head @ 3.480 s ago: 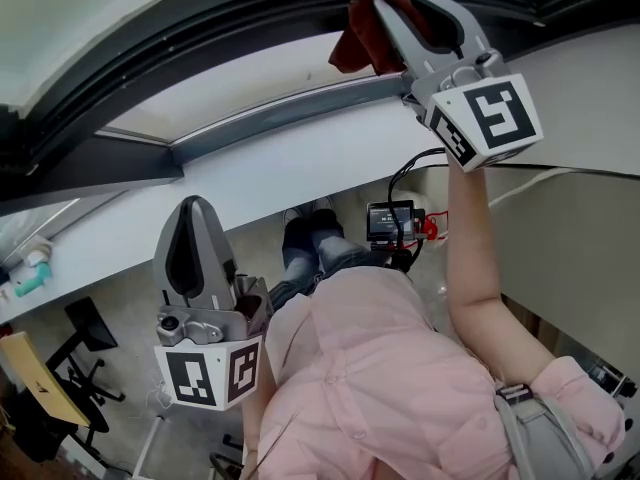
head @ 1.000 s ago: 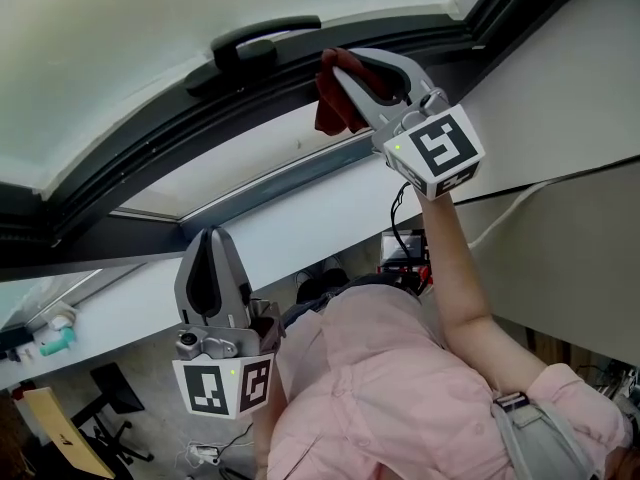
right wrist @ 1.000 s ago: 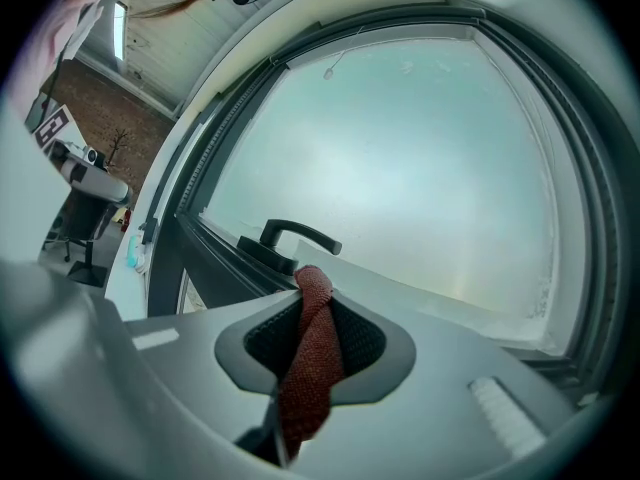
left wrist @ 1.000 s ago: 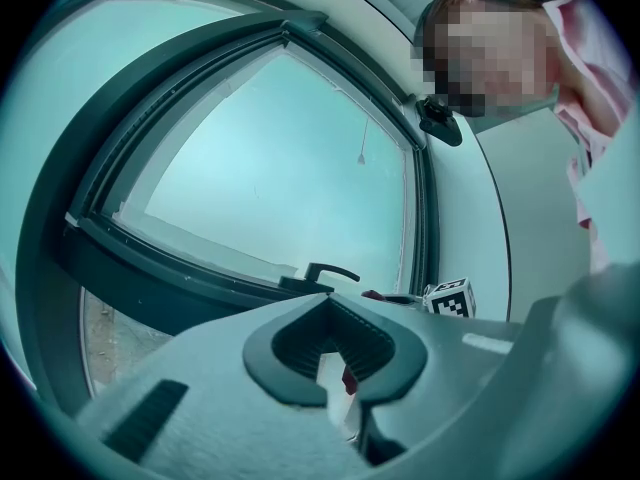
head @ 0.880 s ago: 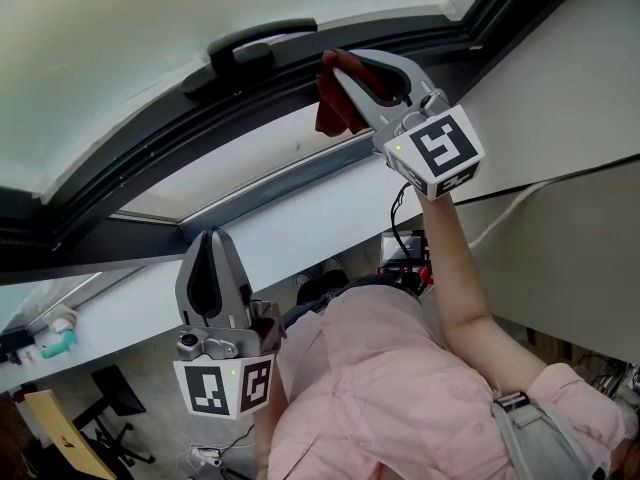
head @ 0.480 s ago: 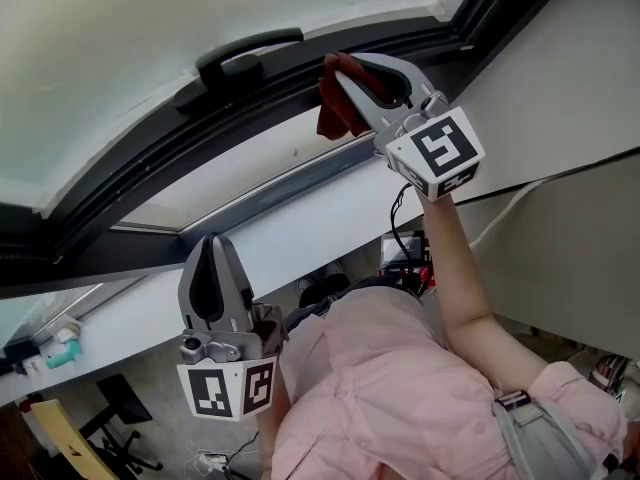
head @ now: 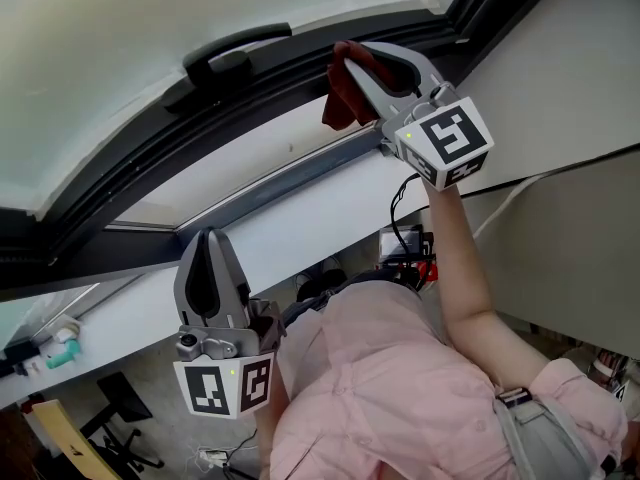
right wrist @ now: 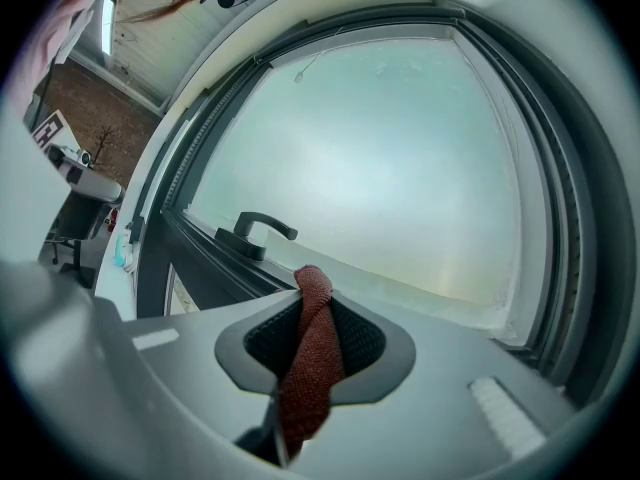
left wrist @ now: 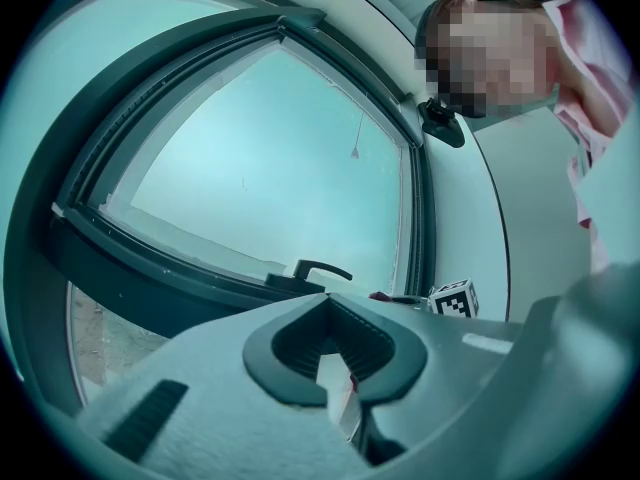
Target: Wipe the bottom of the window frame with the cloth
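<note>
The right gripper (head: 362,63), at 1 o'clock in the head view, is clenched on a rust-red knitted cloth (head: 343,100). The cloth's bunched end lies against the dark grey window frame (head: 150,158), at 3 o'clock from the black handle (head: 230,50). The left gripper (head: 208,244), at 7 o'clock, is closed on nothing and well apart from the frame.

I see the dark red cloth (head: 343,96), twisted, pinched between my right gripper's (head: 362,63) jaws, right at the dark window frame (head: 130,183).
</note>
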